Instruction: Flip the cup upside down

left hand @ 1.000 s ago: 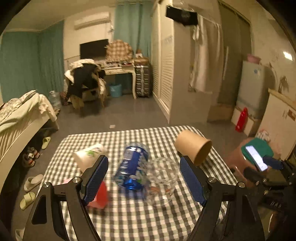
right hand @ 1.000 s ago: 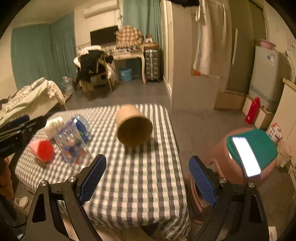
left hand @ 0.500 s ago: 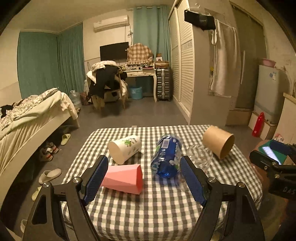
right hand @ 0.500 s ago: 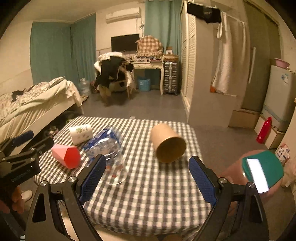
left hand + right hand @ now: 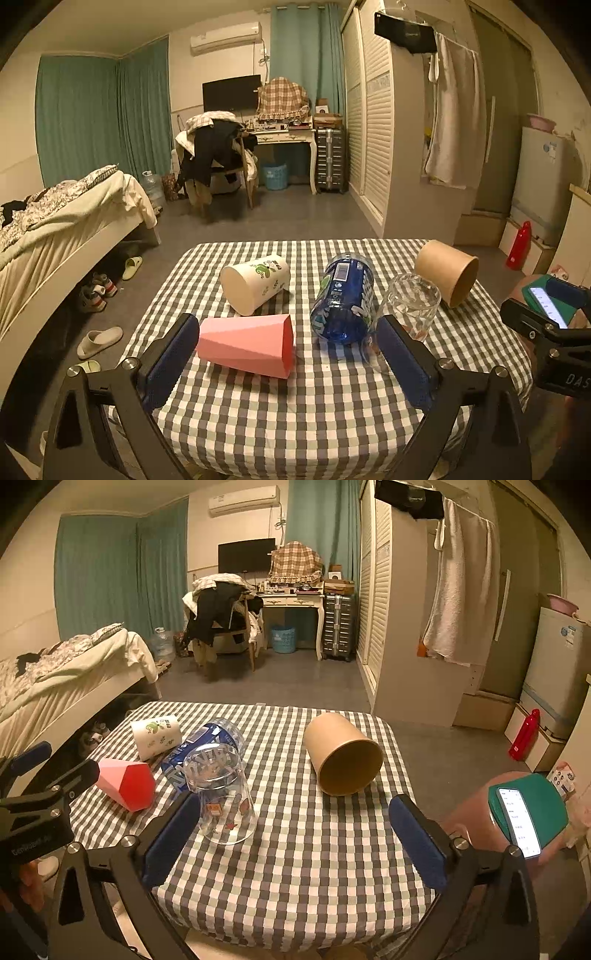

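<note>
A clear glass cup (image 5: 221,794) stands upside down on the checked table (image 5: 314,867); it also shows in the left wrist view (image 5: 410,306). A brown paper cup (image 5: 341,755) lies on its side, mouth toward me. A pink faceted cup (image 5: 247,343), a white floral cup (image 5: 255,284) and a blue bottle (image 5: 345,299) also lie on their sides. My left gripper (image 5: 291,362) is open and empty above the table's near edge. My right gripper (image 5: 295,842) is open and empty, back from the glass cup and the brown cup.
A pink stool with a green lid and a lit phone (image 5: 521,823) stands right of the table. A bed (image 5: 55,229) is at the left, slippers (image 5: 99,341) on the floor. A wardrobe (image 5: 406,627) and fridge (image 5: 557,672) stand at the right.
Both grippers have pulled back and risen from the table, so more of the room shows. The cups and bottle lie as before.
</note>
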`<state>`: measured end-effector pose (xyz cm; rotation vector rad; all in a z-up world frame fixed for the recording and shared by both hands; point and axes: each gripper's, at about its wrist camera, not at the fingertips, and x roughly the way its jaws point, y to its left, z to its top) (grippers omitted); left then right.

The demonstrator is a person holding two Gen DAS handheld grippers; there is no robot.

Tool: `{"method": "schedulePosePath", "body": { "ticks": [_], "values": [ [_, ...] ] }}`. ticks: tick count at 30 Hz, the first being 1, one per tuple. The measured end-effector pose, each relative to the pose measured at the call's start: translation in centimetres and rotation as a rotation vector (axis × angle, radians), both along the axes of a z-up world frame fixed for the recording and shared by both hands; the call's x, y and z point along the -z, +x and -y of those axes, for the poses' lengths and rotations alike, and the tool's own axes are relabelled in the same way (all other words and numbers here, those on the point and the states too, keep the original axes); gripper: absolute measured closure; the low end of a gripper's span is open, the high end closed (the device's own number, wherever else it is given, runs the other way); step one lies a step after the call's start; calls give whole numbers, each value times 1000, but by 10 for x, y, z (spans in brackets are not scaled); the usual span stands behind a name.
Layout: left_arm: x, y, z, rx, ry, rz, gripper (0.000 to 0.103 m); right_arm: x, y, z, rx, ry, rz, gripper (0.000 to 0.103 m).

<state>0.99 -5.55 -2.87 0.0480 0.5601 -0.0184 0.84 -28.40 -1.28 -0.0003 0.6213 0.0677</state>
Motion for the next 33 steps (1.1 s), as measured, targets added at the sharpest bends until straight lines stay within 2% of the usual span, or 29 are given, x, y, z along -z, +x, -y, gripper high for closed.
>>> {"method": "schedulePosePath", "body": {
  "ticks": [10, 33],
  "values": [
    [0, -1, -10, -19, -35, -7, 4, 0, 1, -5, 11, -34, -12, 0],
    [-6, -5, -17, -30, -49, 6, 4, -4, -3, -9, 5, -55, -5, 0]
  ]
}}
